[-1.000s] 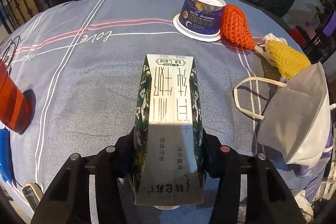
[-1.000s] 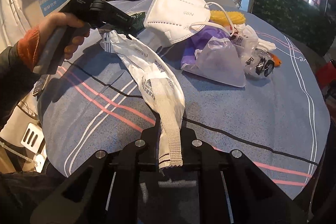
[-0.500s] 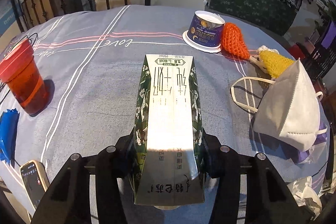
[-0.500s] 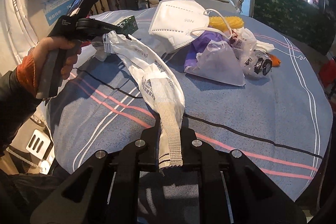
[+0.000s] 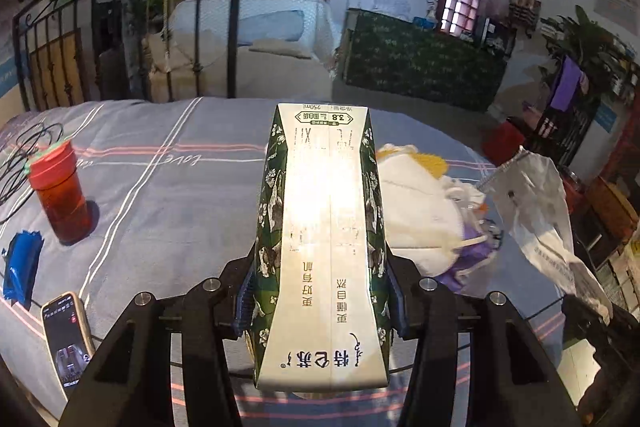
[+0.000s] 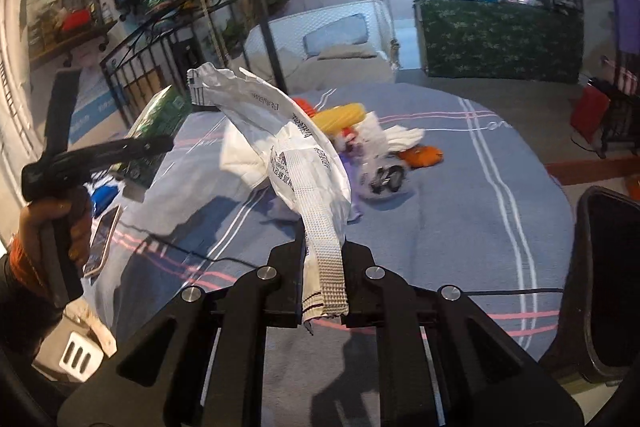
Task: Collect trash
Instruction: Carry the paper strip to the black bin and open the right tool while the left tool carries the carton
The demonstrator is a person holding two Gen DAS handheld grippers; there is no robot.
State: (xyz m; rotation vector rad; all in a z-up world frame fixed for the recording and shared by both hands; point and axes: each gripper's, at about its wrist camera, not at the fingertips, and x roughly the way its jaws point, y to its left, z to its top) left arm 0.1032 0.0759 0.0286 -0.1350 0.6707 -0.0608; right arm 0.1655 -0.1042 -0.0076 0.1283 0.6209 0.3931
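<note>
My left gripper [image 5: 320,291] is shut on a green and white milk carton [image 5: 324,227], held lengthwise above the table. In the right wrist view that carton [image 6: 158,119] shows at the left, with a hand [image 6: 52,219] on the handle. My right gripper [image 6: 322,275] is shut on a crumpled white plastic wrapper [image 6: 296,163], which rises up and to the left. The wrapper [image 5: 536,211] also appears at the right of the left wrist view. Still on the table lie a white face mask [image 5: 416,203], a purple bag [image 5: 468,259], and yellow [image 6: 344,115] and orange [image 6: 424,155] mesh pieces.
A red cup [image 5: 60,195], a blue packet [image 5: 20,267] and a phone [image 5: 68,335] sit at the table's left side. The grey striped tablecloth [image 6: 460,187] covers a round table. A dark bin [image 6: 608,275] stands off the table's near right edge. Iron railings [image 5: 120,39] are behind.
Both grippers have risen and tilted up with their loads. The carton now hangs higher over the table, and the wrapper has lifted off the cloth. The dark bin came into view.
</note>
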